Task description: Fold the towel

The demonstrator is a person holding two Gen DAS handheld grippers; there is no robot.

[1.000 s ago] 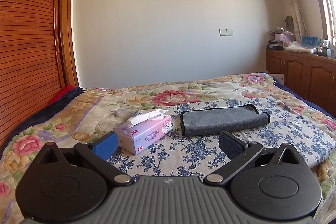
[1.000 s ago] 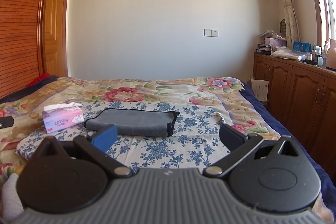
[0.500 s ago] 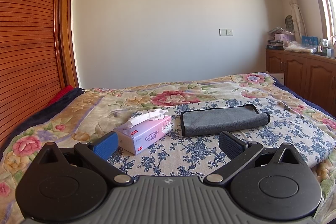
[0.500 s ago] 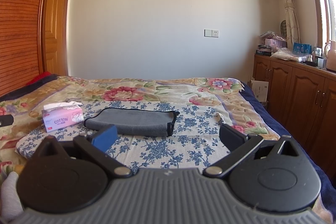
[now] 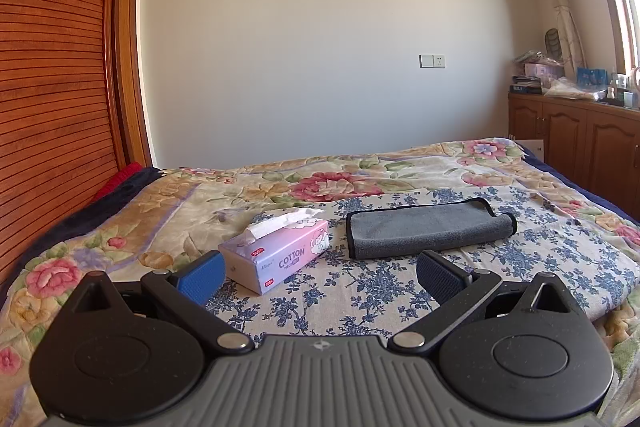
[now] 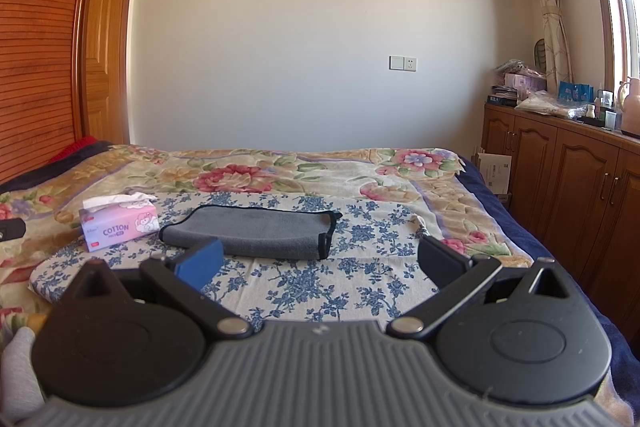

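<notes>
A grey towel with black trim [image 5: 428, 229] lies folded on a blue-flowered cloth [image 5: 500, 267] on the bed; it also shows in the right wrist view [image 6: 256, 233]. My left gripper [image 5: 320, 271] is open and empty, held above the bed short of the towel. My right gripper [image 6: 320, 261] is open and empty, also short of the towel, its left finger [image 6: 200, 263] overlapping the towel's near edge in view.
A pink tissue box [image 5: 276, 253] sits left of the towel, also seen in the right wrist view [image 6: 118, 223]. Wooden cabinets [image 6: 560, 179] with clutter on top line the right wall. A slatted wooden wall [image 5: 48, 107] stands at the left.
The right wrist view has shifted very slightly; the left gripper has not moved. The towel and the box lie as before.
</notes>
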